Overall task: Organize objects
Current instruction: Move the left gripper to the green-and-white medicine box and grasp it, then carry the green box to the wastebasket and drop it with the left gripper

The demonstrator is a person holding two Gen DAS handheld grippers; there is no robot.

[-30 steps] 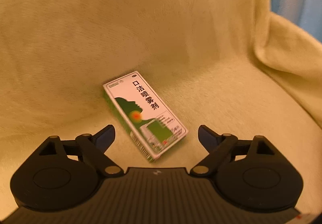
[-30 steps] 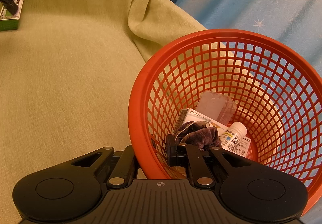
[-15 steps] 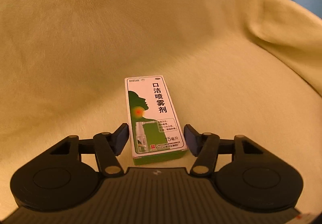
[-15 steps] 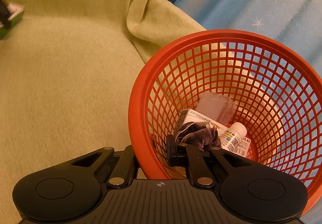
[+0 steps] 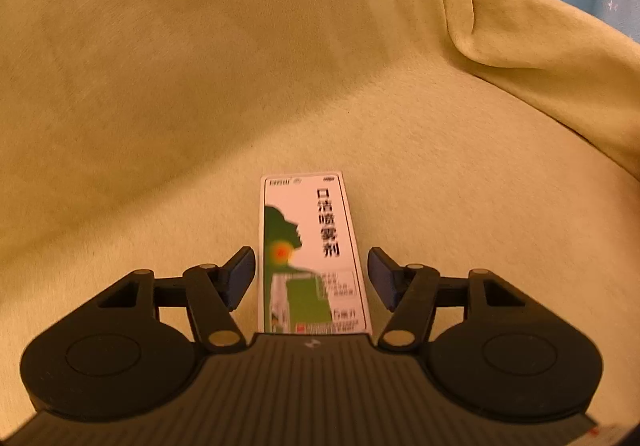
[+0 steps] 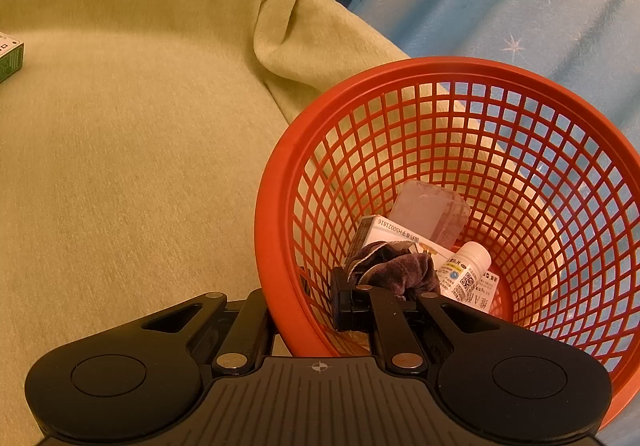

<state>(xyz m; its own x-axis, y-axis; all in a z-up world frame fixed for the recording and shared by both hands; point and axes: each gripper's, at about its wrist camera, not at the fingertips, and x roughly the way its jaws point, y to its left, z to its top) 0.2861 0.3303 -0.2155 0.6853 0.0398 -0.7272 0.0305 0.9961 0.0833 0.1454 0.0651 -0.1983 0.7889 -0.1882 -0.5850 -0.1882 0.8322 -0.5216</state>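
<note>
While the spray box [image 5: 310,254] lies flat on the yellow-green cover [image 5: 240,65] with its long axis running straight away from the camera, the left gripper [image 5: 311,274] straddles it: jaws wide apart, one pad on each long side, a slim gap at the left and a wider one at the right, nothing held yet. To close well, I would nudge the gripper a little to its right so both pads meet the box together — otherwise the left pad probably touches first and skews the light carton on the soft cloth. The pads sit around the box's near half, so a slightly deeper reach should give a more balanced hold. Squeeze gently; thin cardboard likely dents.

The right gripper [image 6: 320,310] has its jaws pinched on the near wall of the red basket [image 6: 280,205], one finger outside and one inside, steadying it. Inside lie a purple cloth [image 6: 394,268], a white bottle [image 6: 466,270], a white carton [image 6: 384,232] and a clear case [image 6: 430,211]. From this view the spray box shows only at the far left edge — well apart from the basket, where it presumably belongs.
</note>
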